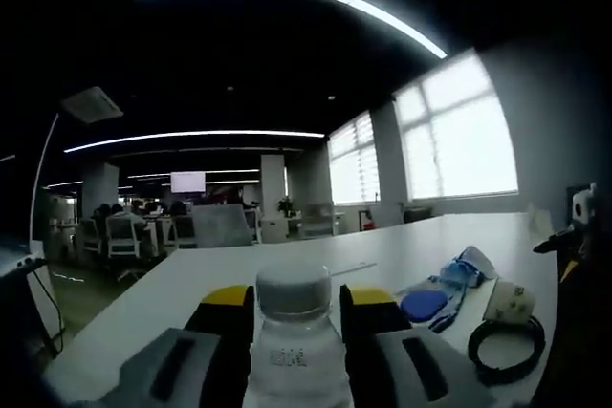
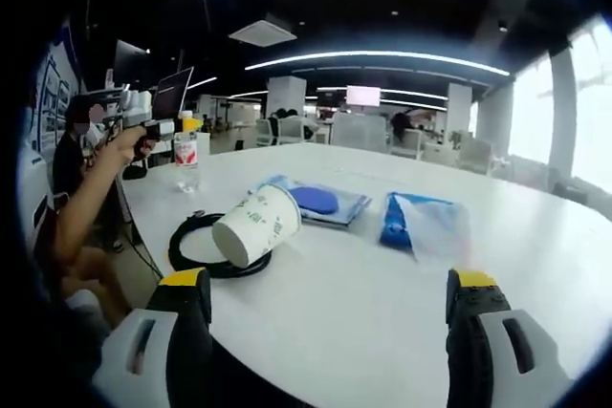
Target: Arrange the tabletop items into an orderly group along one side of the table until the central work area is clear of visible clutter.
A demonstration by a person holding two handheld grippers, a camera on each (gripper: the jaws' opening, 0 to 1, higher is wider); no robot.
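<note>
Across a big open office lit by ceiling strips and bright windows stretched the white table. On it lay a black cable coil, a tipped paper cup resting on the coil, a clear packet with a blue disc and a blue-and-clear bag. At the table's far edge an outstretched arm held the left gripper, clamped on a plastic bottle standing upright. Nearer, the right gripper stood wide open, holding nothing.

paper cup tipped on cable coil, pouches right of it
</note>
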